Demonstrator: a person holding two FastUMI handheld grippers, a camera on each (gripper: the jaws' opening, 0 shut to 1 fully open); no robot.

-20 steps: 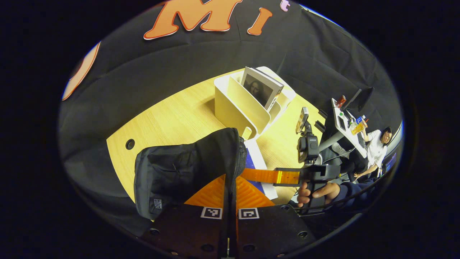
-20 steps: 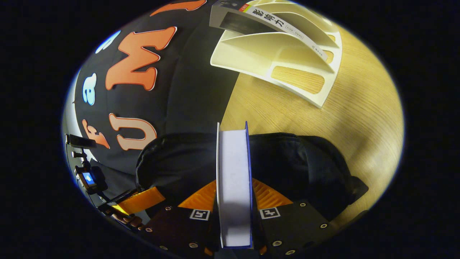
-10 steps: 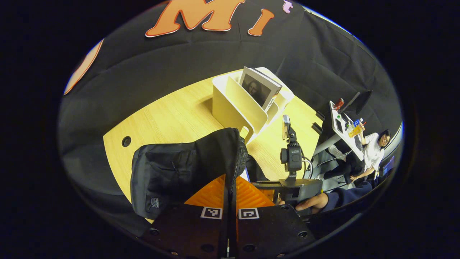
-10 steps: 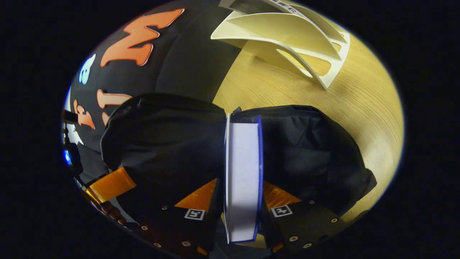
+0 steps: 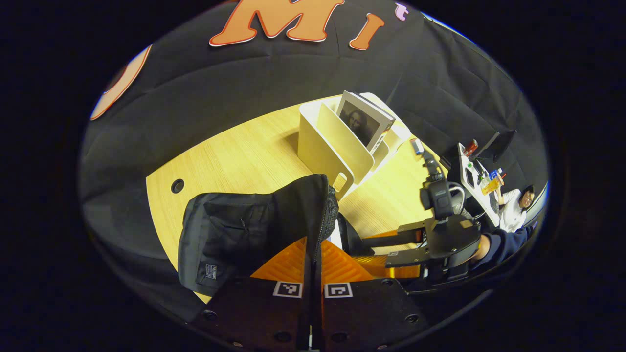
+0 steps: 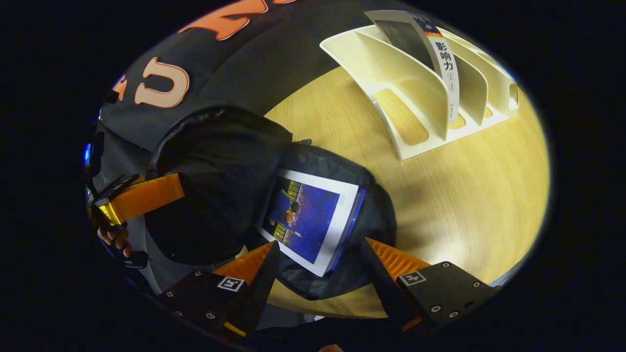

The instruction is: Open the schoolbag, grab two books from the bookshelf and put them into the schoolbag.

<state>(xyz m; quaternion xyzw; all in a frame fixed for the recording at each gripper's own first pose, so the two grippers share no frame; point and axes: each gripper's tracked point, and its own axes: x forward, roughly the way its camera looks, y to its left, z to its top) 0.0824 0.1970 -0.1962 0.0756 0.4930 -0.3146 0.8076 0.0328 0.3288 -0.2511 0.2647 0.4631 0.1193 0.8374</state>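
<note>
The black fabric schoolbag is held open on the pale wooden table: its raised flap is pinched between the closed fingers of the left gripper. A blue-covered book lies inside the opening, at 12 o'clock from the right gripper, whose fingers stand wide apart and empty. One book is judged delivered; a second is left. The grey-covered book stands in the cream plastic bookshelf, at 1 o'clock. Its spine is seen in the right gripper view, its portrait cover in the left gripper view.
</note>
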